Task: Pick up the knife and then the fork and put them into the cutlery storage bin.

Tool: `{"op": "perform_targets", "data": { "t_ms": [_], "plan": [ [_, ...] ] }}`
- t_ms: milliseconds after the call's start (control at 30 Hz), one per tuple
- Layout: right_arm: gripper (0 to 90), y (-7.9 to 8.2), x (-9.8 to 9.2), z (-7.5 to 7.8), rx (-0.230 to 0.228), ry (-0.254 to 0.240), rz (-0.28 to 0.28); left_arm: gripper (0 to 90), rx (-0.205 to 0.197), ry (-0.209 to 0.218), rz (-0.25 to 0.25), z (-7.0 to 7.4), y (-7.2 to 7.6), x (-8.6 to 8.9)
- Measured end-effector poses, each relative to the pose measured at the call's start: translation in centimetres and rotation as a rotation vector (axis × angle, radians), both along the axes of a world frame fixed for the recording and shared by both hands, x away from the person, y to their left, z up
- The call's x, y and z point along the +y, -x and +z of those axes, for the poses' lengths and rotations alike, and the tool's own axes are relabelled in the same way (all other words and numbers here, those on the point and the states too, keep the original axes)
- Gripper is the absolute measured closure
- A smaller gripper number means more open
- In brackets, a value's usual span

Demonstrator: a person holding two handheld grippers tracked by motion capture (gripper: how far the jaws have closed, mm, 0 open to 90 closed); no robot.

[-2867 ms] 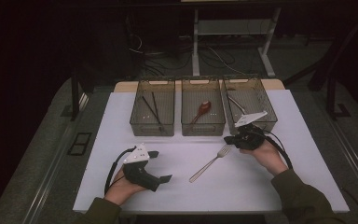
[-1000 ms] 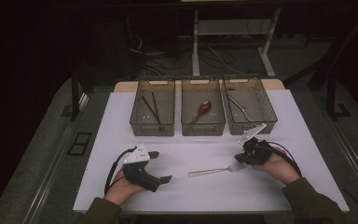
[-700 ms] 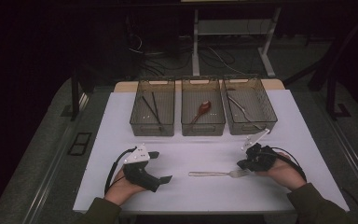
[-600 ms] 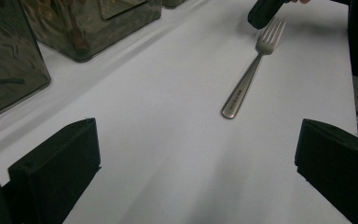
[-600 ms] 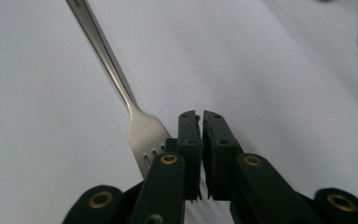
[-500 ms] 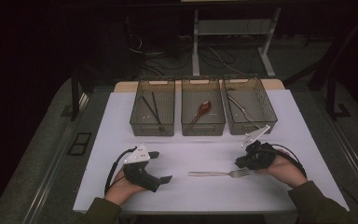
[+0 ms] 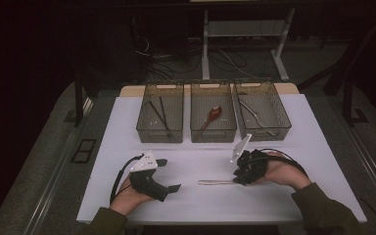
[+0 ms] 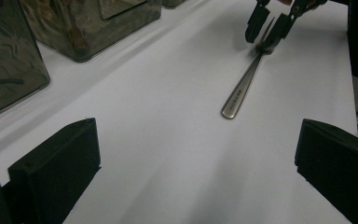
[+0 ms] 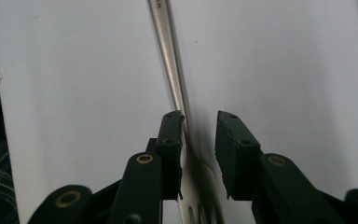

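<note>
On the left, the left tongs (image 7: 172, 188) rest on the white counter (image 7: 127, 132) in the person's hand, jaws spread wide with nothing between them, well apart from the fork (image 8: 245, 84). Further right, the fork lies flat on the counter in front of the three bins, handle pointing left. At its head end sit the right tongs (image 9: 199, 135); their jaws have just been opening and now straddle the fork's neck with a gap, the left pad right against it, nothing gripped. I judge the step to be a regrasp: the fork is set down, straightened, and let go. The rightmost bin (image 7: 279, 111) already holds a metal utensil, so the next move likely calls for a fresh closing on the fork and a lift toward that bin.
</note>
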State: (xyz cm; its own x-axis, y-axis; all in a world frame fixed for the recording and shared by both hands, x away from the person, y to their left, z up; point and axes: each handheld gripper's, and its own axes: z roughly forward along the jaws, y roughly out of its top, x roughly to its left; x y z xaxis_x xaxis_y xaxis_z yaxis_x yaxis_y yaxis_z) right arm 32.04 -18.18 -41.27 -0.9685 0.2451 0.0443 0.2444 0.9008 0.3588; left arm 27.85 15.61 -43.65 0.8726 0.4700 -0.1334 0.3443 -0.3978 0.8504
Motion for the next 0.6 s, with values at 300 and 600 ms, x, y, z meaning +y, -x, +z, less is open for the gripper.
{"op": "perform_targets", "data": {
  "t_ms": [300, 600],
  "plan": [
    [74.8, 0.0, 2.3, -0.7, -0.008, 0.12, 0.101, 0.0, -0.001, -0.001, 0.0, 0.0, 0.0, 0.0],
    [82.1, 0.4, 3.5, -0.6, -0.031, 0.201, 0.15, 0.0, -0.001, 0.0, 0.0, 0.0, 0.0, 0.0]
  ]
}}
